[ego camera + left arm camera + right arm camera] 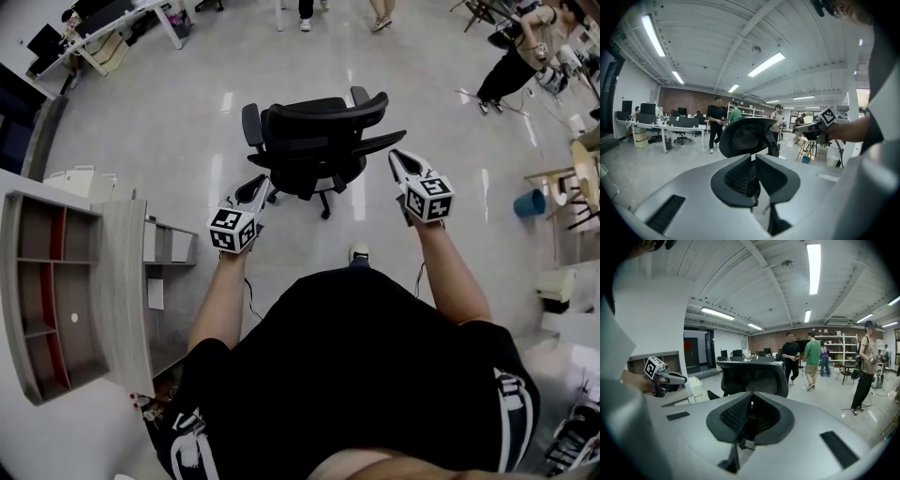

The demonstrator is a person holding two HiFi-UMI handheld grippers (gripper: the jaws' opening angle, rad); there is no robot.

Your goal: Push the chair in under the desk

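Observation:
A black mesh office chair (314, 141) stands out on the open floor, straight ahead of me. The grey desk (122, 272) with open shelves lies at my left, apart from the chair. My left gripper (261, 184) is shut and empty, its tip near the chair's lower left side. My right gripper (397, 157) is also shut and empty, close to the chair's right armrest. I cannot tell whether either one touches the chair. The left gripper view has the chair back (747, 136) just beyond the closed left gripper (752, 159). In the right gripper view the chair (750, 376) rises behind the closed right gripper (751, 401).
Several people (511, 66) stand or walk at the far side of the room. A blue bin (530, 202) and a small wooden table (581, 178) are at the right. White desks (122, 28) stand at the far left, and a white drawer unit (80, 181) sits beside the grey desk.

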